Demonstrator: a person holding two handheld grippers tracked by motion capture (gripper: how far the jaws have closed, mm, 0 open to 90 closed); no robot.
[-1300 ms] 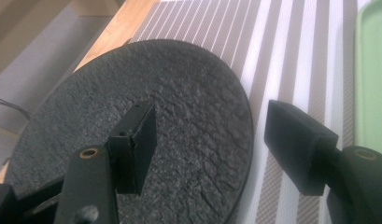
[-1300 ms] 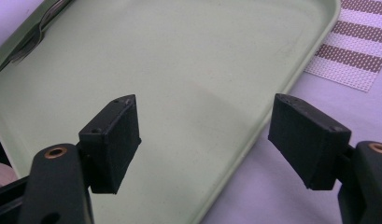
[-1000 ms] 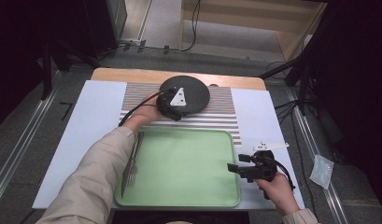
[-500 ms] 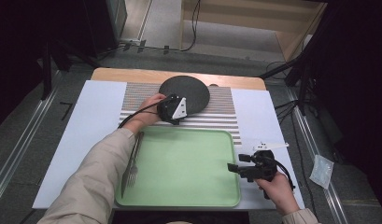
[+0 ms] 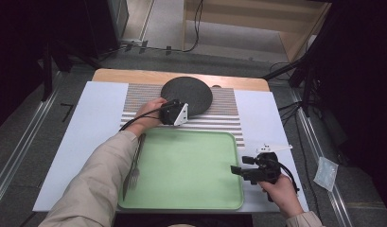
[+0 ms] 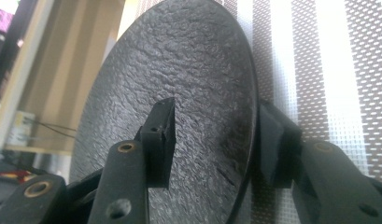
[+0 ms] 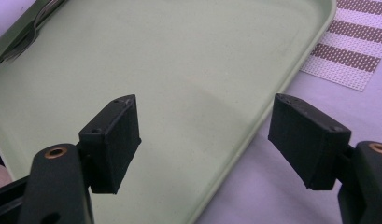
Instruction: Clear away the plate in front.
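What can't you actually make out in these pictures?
- Black plate: left gripper view, near edge cut off by the frame; one jaw of the left hand-held gripper is behind it.
- Fork: high view, handle partly under the sleeve.
- Green tray: right gripper view, cut off by frame edges.

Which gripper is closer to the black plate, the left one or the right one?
The left. The left gripper has its jaws around the rim of the black plate, on the striped mat. The right gripper is far off, open, at the green tray's right edge.
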